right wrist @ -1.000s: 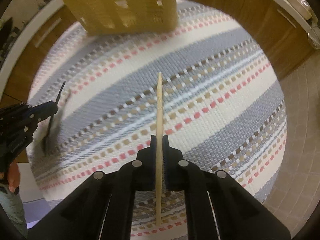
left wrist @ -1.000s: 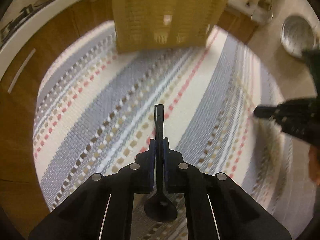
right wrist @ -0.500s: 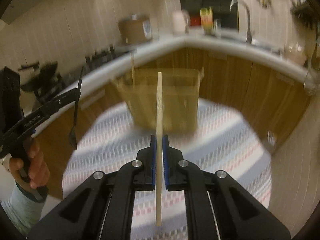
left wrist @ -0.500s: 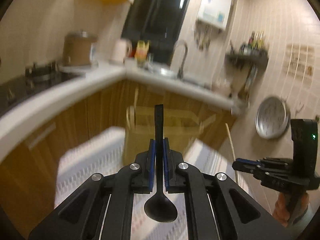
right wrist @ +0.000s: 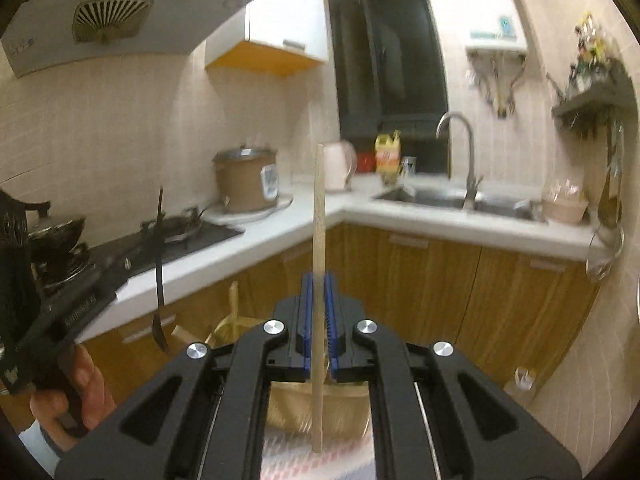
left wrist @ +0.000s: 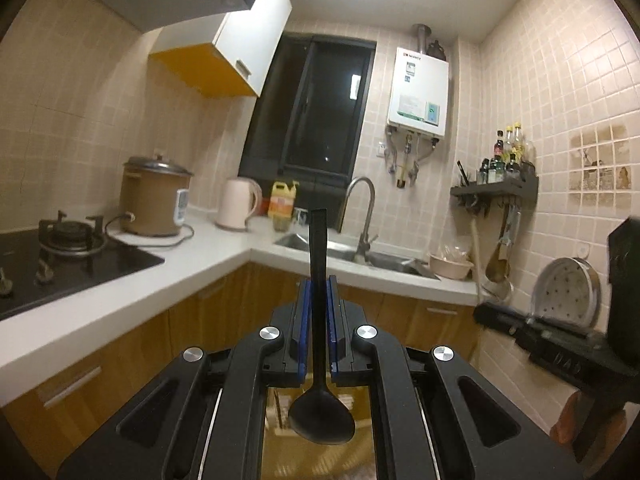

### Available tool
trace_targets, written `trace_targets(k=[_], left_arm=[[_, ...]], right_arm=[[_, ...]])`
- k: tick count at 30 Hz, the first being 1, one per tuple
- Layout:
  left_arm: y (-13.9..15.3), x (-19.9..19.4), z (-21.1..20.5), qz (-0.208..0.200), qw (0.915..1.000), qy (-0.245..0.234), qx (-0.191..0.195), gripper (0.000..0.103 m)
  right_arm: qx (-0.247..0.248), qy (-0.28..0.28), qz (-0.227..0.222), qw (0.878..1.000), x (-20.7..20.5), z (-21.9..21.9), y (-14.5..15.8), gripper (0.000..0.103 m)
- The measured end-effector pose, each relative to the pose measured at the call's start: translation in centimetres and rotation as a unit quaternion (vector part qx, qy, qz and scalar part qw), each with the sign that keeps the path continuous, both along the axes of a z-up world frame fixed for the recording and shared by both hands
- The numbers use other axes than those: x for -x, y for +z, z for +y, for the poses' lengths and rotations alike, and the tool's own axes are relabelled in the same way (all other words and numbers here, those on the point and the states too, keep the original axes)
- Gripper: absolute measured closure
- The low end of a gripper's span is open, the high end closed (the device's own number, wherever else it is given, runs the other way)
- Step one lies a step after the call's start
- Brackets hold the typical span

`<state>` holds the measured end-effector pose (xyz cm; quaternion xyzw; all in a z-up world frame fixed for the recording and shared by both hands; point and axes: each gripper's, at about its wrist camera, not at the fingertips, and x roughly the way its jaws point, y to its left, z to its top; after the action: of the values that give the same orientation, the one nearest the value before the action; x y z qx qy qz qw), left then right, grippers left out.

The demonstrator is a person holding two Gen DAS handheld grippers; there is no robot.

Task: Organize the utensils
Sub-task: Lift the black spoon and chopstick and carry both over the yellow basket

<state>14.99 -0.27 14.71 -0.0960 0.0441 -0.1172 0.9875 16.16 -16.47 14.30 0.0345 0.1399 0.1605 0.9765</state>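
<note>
Your left tool (left wrist: 319,312) is clenched on a black spoon (left wrist: 320,416): the blue pads pinch its handle, the handle stands upright past the fingertips, and the bowl hangs near the camera, between the tool's two arms. From the right wrist view you can see that same spoon held upright at the left edge, with your left hand (right wrist: 76,384) wrapped around the grip below it.

Your right tool (right wrist: 319,312) is clenched on a wooden chopstick (right wrist: 319,280), also upright, its top end showing against the kitchen wall and its lower end dropping past the pads toward the camera. From the left wrist view the right tool shows only as a black body at the right edge, and its tips cannot be made out there.

Below both tools sits a woven basket (right wrist: 288,404), pale yellow, mostly hidden behind the tool arms; a wooden stick (right wrist: 234,304) rises from its left side. It rests on a striped mat (right wrist: 296,460), of which only a strip shows.

Ahead is the white tabletop (left wrist: 132,292), carrying a gas hob (left wrist: 64,268), a brown rice cooker (left wrist: 154,200), a pale kettle (left wrist: 236,204) and a sink (left wrist: 360,252) with a curved tap
</note>
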Motion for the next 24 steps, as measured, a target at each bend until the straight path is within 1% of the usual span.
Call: trace_targets(k=[2,4,10,15,19,24], left_arm=[[-0.2,-1.1,-0.1,-0.01,0.9999,-0.004,-0.005,0.098],[-0.8,-2.4,-0.2,-0.019,0.9998,-0.008,-0.008,0.098],[-2.5,-5.2,0.3,-0.011,0.9999,-0.013,-0.001,0.098],[-3.5,-6.6,0.5,-0.001,0.9999,-0.012,-0.004,0.098],[-4.0,-7.0,0.6,0.001,0.9999,-0.013,-0.002,0.098],[-4.6,-7.4,0.7,0.0,1.0,-0.004,-0.001,0.098]], right_arm=[[-0.004,-0.007,-0.019,1.0,-1.3,0.0,0.2,0.098],[-0.007,-0.007,-0.025,1.0,-2.5,0.0,0.1,0.098],[0.005,-0.03,-0.05,0.998,-5.3,0.5,-1.3,0.098],[-0.002,-0.042,-0.068,0.997,-5.9,0.8,-1.6,0.098],[-0.004,-0.042,-0.071,0.997,-6.5,0.7,-1.9,0.098],[-0.008,-0.035,-0.066,0.997,-7.4,0.7,-3.7,0.098]])
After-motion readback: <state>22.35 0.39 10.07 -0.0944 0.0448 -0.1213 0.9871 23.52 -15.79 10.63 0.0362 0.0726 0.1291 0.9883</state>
